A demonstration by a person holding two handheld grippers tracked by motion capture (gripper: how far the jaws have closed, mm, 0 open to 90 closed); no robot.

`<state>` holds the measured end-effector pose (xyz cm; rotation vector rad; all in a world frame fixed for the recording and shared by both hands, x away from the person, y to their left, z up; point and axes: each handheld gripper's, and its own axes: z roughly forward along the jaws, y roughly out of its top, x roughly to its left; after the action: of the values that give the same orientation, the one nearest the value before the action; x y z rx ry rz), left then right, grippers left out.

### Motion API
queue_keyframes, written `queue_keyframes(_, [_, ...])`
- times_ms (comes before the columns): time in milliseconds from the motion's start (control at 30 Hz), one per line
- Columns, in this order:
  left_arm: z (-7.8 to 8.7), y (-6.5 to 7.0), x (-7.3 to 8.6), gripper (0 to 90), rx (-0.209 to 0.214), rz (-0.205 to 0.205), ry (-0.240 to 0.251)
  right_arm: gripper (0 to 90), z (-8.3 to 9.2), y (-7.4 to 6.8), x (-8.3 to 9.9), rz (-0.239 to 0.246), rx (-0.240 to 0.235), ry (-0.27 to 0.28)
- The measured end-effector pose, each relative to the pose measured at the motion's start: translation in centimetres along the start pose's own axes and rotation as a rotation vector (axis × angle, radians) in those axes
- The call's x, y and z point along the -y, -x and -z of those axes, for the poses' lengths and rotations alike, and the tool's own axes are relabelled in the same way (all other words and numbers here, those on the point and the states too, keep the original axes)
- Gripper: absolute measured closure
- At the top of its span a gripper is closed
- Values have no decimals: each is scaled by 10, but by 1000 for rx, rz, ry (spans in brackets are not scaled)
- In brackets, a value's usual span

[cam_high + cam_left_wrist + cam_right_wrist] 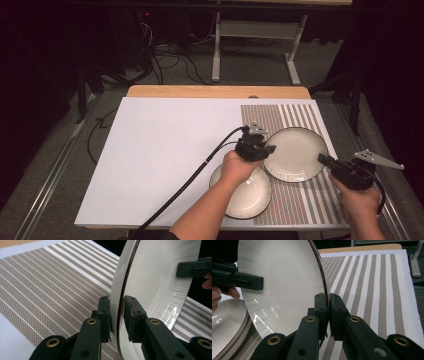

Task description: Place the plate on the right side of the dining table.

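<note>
The left gripper [260,145] and right gripper [327,162] are each pinching the rim of the big plate [296,152] in their jaws, over the striped mat [300,200]. The small plate [250,195] is lying beside it, nothing inside.

Near plate [250,192] partly hidden under left hand [239,166]

The high view looks forward and down over the whole tabletop [165,150] from above. Each gripper view sits close behind its own fingers, facing across the plate [160,277] from opposite rims. All three views share this plate and the striped mat [374,285].
</note>
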<state>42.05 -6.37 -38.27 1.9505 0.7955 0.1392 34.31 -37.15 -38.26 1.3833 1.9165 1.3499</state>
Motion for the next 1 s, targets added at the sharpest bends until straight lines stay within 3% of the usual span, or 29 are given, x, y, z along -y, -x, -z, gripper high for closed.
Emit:
queue_keyframes(467, [-9,-1,3,728,-26,-2,-30,872,-5,2,5,10,16,-26])
queue_keyframes(567, [-6,0,3,658,-23,-17,-18,871,-5,1,4,15,14,-24])
queue_keyframes(667, [6,-1,4,556,-47,-27,24,865,-7,-1,3,31,40,-29])
queue_keyframes(767, [23,-4,5,518,-70,-39,74,865,-7,0,3,28,41,-29])
queue_keyframes(1000, [64,-15,16,439,-104,-51,138,864,-8,-1,2,28,53,-33])
